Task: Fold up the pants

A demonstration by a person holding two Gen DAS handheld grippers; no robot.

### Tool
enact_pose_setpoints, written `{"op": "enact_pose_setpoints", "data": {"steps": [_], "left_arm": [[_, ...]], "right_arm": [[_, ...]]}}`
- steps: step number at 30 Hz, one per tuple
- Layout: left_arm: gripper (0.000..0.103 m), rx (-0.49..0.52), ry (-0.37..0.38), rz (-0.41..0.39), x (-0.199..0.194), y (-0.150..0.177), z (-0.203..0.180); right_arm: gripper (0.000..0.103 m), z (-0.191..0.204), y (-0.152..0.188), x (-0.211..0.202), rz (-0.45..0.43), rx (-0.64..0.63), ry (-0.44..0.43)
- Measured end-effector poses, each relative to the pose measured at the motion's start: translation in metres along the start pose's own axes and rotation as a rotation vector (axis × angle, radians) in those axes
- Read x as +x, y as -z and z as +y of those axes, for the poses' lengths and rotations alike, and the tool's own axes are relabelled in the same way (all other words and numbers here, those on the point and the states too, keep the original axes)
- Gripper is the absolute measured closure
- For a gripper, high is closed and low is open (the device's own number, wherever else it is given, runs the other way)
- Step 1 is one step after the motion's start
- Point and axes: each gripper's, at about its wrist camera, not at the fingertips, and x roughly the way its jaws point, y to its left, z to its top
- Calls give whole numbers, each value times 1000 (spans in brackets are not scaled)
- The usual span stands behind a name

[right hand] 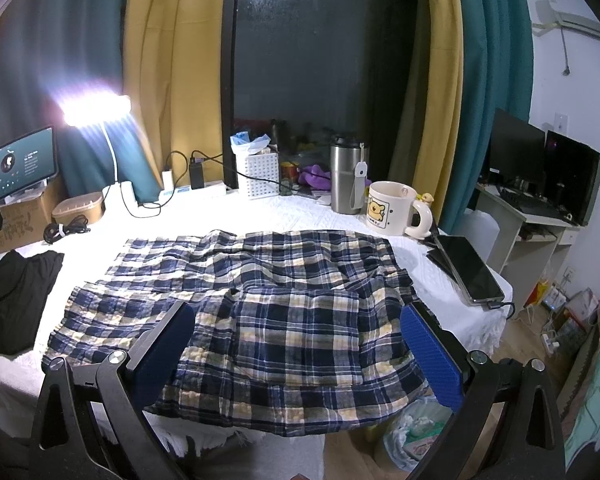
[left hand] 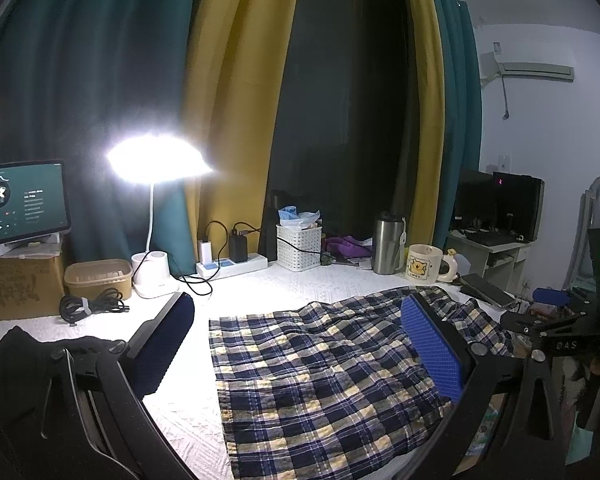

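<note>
My left tool (left hand: pixel 300 344) released | right tool (right hand: pixel 300 344) released, over pants (right hand: pixel 260 304) | risk: mug (right hand: pixel 392 208) near hem, my sweep could topple it

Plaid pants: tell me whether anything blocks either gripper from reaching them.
Nothing visible does. The plaid pants lie spread flat directly beneath the open left gripper and the open right gripper; the mug stands behind.

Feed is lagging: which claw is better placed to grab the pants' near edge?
Probably the right claw: open, it straddles the plaid pants at the near edge. The left claw hangs open over the leg ends.
</note>
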Motion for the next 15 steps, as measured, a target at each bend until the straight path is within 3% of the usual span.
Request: {"op": "enact_pose_setpoints", "data": {"steps": [15], "left_arm": [[1, 22, -21, 91, 59, -3, 7]], "right_arm": [[0, -19, -15, 68, 75, 14, -6]]}}
